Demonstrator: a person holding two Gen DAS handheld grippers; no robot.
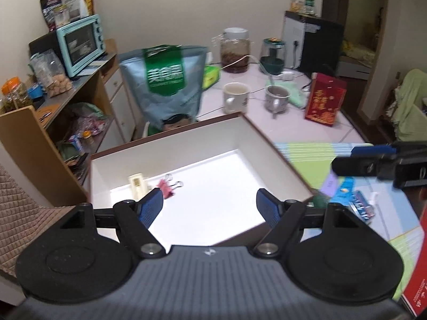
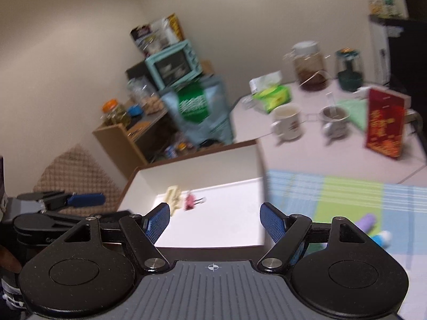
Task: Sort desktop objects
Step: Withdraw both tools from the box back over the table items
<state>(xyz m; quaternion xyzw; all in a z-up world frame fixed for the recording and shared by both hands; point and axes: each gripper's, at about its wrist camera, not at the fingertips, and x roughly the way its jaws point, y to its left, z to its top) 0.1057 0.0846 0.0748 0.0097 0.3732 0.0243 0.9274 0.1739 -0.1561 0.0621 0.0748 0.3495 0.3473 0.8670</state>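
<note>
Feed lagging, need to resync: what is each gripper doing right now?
Left gripper: open, empty, over the white brown-rimmed cardboard box.
Right gripper: open, empty, at the same box's near edge.

White Chinese characters, 美食家 as far as can be made out, are printed on the green panel of the grey-blue bag (image 1: 162,80) at upper centre of the left wrist view; gold characters on the red box (image 1: 324,98) are too small to be read

Two mugs (image 1: 234,97) (image 1: 276,98) — one pink binder clip (image 1: 167,188), one cream block (image 1: 137,185), perhaps an eraser.
</note>
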